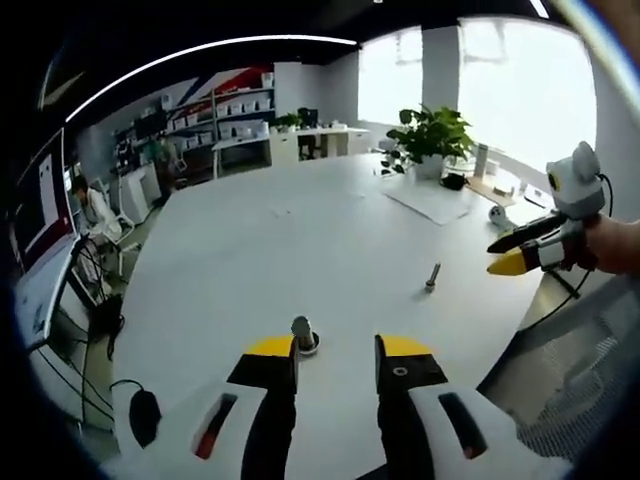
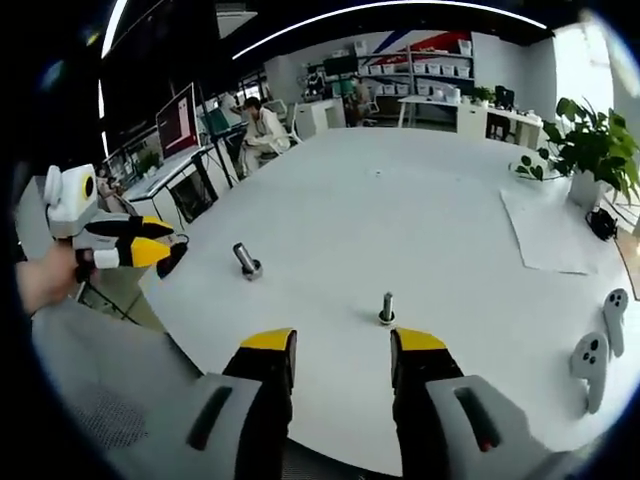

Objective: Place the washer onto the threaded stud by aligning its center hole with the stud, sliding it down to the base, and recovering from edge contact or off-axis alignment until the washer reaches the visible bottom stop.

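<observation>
Nearest in the left gripper view, the left gripper [image 1: 337, 352] rises with its two yellow-tipped jaws set wide apart and nothing between them. Just beyond its left jaw a short grey stud [image 1: 303, 331] stands on a round base on the white table [image 1: 250, 250]; whether a washer sits at that base cannot be told. Farther off to the right, a second, thinner stud [image 1: 432, 276] stands upright, well apart from the first. Past it, near the table's edge, a hand [image 1: 612, 245] holds the right gripper [image 1: 505, 255] above the edge, its jaws spread a little and empty.

From the right gripper view, the right gripper's own jaws stand wide with nothing held, and the thin stud [image 2: 386, 308] stands just ahead of them. The thicker stud [image 2: 246, 261] leans to the left, and the left gripper [image 2: 170, 245] hovers beside the table's edge.

A potted plant [image 1: 432, 137] and a sheet of paper [image 1: 430, 200] sit at the far side. Two white controllers [image 2: 598, 347] lie near the right edge.
</observation>
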Available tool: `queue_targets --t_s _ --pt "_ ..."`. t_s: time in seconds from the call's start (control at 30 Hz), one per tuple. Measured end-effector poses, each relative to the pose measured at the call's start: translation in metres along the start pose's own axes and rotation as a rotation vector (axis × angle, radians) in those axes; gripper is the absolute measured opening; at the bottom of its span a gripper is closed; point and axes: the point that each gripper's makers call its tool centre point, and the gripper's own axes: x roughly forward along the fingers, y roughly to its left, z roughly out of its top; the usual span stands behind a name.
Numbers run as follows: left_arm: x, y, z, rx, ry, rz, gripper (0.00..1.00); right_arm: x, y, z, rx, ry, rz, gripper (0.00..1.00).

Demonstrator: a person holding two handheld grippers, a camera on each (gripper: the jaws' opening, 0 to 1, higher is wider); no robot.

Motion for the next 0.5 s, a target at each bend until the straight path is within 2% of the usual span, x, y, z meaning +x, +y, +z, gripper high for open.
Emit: queue_targets --t_s 0.17,0.5 --pt "-0.0016 0.0027 0.0024 0.005 -0.013 0.011 0.29 0.0011 0.0005 0.0017 -0.005 -0.013 0.002 0.41" --pt "0.0 0.0037 -0.0023 0.01 0.006 0.017 0.29 0.002 -0.0081 0.0005 0.006 -0.01 -0.016 0.41"
